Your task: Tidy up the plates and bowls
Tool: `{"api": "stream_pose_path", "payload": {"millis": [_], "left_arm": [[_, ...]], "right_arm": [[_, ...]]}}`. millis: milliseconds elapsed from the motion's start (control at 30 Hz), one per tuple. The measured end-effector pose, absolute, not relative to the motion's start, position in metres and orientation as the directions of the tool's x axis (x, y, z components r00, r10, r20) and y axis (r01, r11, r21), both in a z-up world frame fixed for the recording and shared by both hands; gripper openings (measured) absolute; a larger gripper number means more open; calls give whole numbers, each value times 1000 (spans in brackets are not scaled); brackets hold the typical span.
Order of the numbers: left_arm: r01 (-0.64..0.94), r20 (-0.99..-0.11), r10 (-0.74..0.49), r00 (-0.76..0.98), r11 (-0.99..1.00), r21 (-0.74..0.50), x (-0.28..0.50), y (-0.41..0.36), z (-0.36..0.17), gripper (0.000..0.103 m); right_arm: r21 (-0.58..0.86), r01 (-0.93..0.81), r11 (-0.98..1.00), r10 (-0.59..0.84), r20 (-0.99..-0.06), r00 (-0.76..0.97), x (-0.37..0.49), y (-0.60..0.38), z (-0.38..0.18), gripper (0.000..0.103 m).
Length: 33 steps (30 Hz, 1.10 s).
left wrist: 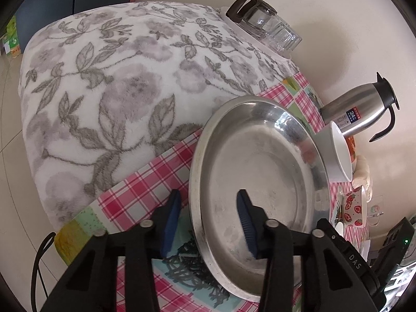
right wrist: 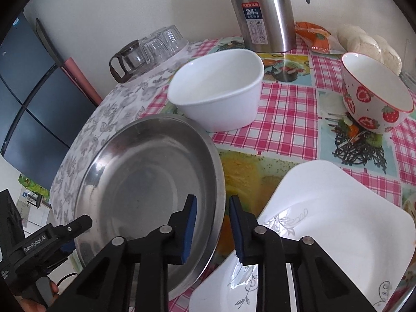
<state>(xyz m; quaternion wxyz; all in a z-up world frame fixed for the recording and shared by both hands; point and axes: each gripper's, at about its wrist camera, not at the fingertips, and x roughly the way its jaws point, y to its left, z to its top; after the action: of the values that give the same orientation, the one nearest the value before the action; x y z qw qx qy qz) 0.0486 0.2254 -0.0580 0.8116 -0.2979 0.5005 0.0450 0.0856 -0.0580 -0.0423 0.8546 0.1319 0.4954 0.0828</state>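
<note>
2 claws straddle opposite rims of the round stainless-steel plate [left wrist: 260,171] on the pink checked tabletop [right wrist: 286,119]: the left claw [left wrist: 208,223] and right claw [right wrist: 212,230], neither pad visibly pressing the rim.

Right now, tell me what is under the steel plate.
The steel plate lies on the pink checked tablecloth, its far edge over the grey floral cloth. A dark twig print runs under its rim. Whatever lies beneath its middle is covered.

A home dining table: checked tablecloth [right wrist: 286,119], thermos [right wrist: 262,13], glass cups [right wrist: 161,44], strawberry bowl [right wrist: 374,98], buns [right wrist: 369,44], a fridge [right wrist: 31,98] beside it.
</note>
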Motion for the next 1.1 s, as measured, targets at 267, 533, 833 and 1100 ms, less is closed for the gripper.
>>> {"api": "stream_pose_path", "payload": {"millis": [267, 533, 833, 1100], "left_arm": [[-370, -836, -226, 499, 817, -442, 50, 227, -62, 23], [-364, -812, -250, 527, 797, -482, 45, 234, -58, 21], [-355, -786, -266, 557, 780, -516, 35, 239, -46, 21], [-364, -779, -273, 565, 765, -532, 24, 244, -41, 21]], "right_arm": [[314, -16, 949, 283, -830, 480, 84, -55, -46, 14], [354, -11, 935, 315, -817, 483, 78, -59, -42, 12], [390, -24, 921, 348, -792, 501, 64, -64, -22, 13], [382, -47, 923, 350, -782, 515, 55, -58, -8, 14]]}}
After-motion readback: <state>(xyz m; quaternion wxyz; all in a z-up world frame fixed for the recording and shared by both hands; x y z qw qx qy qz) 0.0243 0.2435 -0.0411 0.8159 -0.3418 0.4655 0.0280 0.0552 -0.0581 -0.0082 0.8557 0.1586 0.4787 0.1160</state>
